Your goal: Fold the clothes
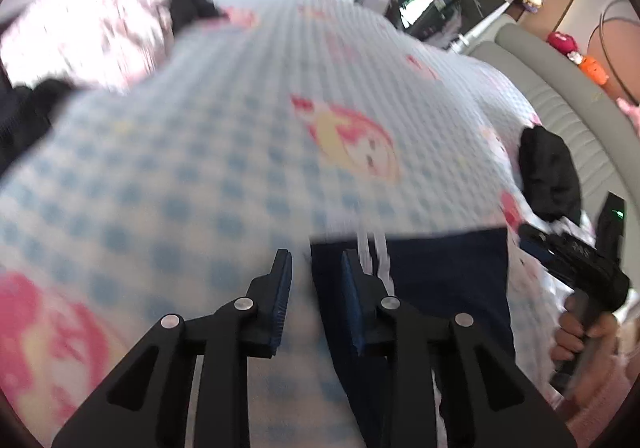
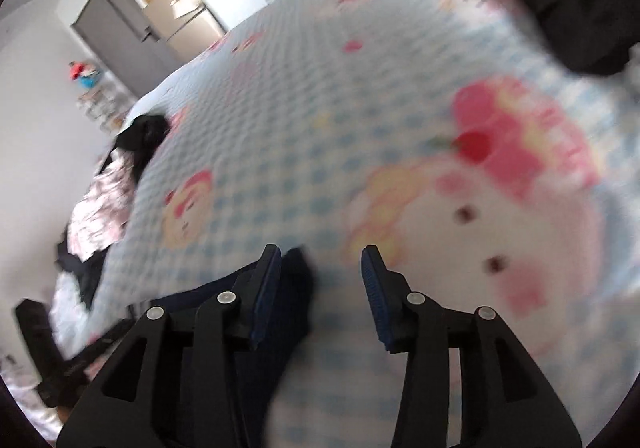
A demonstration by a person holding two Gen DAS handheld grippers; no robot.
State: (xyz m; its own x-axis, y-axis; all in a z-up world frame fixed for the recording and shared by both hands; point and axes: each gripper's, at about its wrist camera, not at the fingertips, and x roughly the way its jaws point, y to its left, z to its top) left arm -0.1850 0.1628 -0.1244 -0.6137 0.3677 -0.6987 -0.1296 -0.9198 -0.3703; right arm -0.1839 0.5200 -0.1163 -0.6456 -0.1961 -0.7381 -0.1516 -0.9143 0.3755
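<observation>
Left gripper (image 1: 316,268) jaws parted, empty, navy garment (image 1: 420,288) flat on checked bedspread (image 1: 200,167), right gripper (image 2: 320,264) parted, empty

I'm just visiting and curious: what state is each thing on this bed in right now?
Navy garment: lying flat on the bed, not gripped.
Left gripper: fingers apart, holding nothing.
Right gripper: fingers apart, holding nothing.
Black clothes: bunched up.
Pink floral cloth: crumpled.

1. The left gripper (image 1: 316,272) has matte black, angular linkage arms with triangular cut-outs.
2. Round silver pivot pins dot each joint.
3. The right gripper (image 2: 320,272) is built alike.
4. Ribbed dark blue pads (image 2: 374,288) line the fingers.
</observation>
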